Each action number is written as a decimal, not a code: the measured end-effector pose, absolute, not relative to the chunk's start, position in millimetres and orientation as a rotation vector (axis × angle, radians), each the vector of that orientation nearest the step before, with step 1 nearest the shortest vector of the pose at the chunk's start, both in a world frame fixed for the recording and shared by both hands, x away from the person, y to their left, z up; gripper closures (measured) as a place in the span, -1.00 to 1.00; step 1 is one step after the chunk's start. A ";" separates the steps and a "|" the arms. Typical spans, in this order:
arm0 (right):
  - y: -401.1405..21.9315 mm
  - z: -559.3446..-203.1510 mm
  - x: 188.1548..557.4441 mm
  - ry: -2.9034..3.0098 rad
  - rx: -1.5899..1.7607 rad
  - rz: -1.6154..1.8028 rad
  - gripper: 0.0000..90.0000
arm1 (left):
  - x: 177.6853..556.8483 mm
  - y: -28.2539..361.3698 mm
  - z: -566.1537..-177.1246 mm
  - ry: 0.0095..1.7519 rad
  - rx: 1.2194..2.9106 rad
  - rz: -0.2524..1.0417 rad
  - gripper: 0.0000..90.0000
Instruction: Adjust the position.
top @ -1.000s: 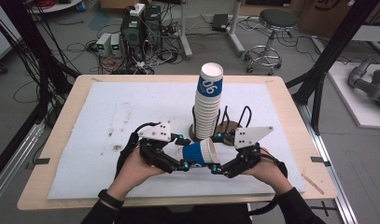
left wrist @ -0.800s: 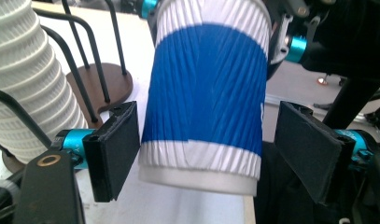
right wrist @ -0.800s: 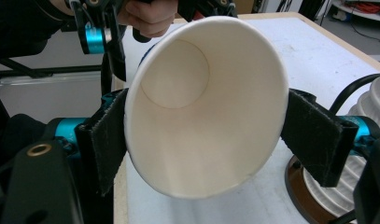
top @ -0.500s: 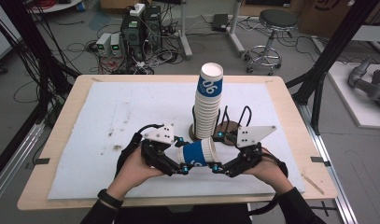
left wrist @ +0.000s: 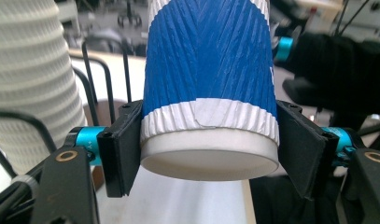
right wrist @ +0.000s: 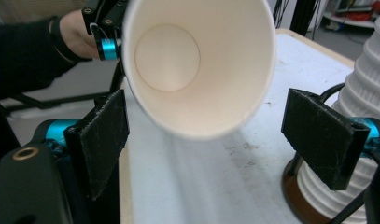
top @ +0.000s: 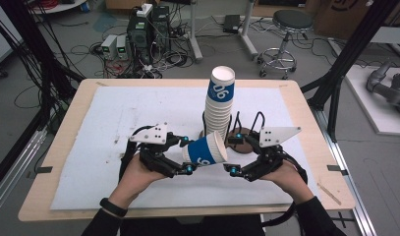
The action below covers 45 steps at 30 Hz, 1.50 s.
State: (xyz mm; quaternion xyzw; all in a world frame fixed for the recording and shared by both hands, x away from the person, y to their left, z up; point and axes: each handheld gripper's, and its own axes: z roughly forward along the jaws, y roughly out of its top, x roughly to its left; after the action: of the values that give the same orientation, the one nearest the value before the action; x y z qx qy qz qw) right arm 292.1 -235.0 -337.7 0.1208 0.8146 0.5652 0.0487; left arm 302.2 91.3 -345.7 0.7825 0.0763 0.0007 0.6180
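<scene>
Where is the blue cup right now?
In the high view the blue cup lies sideways above the table's near middle, its base pinched by the left gripper, just before the cup stack.

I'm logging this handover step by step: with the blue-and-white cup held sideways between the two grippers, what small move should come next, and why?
Probably draw the right gripper back from the cup. Its fingers have just been opening and stand apart either side of the cup's mouth without touching it, while the left gripper is clamped on the base. The cup stack stands just behind.

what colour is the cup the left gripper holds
Ribbed blue with a white band at its base; the cup shows best in the left gripper view.
</scene>
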 end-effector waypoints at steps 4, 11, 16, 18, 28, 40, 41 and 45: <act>-231.1 -343.9 294.9 2.497 0.423 1.762 -0.65 | 299.9 88.4 -344.7 0.151 1.754 0.014 -0.34; -220.3 -342.7 291.0 2.476 0.413 1.942 -0.65 | 296.2 78.2 -348.3 0.126 1.747 0.007 -0.35; -221.9 -341.2 291.2 2.440 0.429 2.002 -0.56 | 295.6 75.1 -350.6 0.129 1.745 -0.004 -0.34; -222.8 -340.8 291.5 2.440 0.409 1.988 -0.53 | 295.7 73.2 -351.7 0.131 1.763 -0.006 -0.35; -218.5 -336.2 288.1 2.543 0.315 1.687 -0.48 | 289.7 58.4 -350.0 0.135 2.035 0.089 -0.51; -213.8 -332.5 283.4 2.511 0.325 1.754 -0.58 | 290.7 52.4 -364.8 0.128 1.911 0.031 -0.34; -214.7 -333.1 283.5 2.493 0.345 1.803 -0.58 | 290.9 53.2 -365.1 0.133 1.882 0.024 -0.34; -215.0 -334.7 284.8 2.420 0.396 1.951 -0.58 | 290.2 54.1 -367.5 0.149 1.783 0.020 -0.33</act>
State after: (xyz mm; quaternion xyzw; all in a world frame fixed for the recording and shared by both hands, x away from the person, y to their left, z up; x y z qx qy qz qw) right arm 284.8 -215.0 -334.7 0.1265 0.7723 0.6225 0.0039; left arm 290.2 54.1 -367.5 0.7771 0.0651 0.0089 0.6259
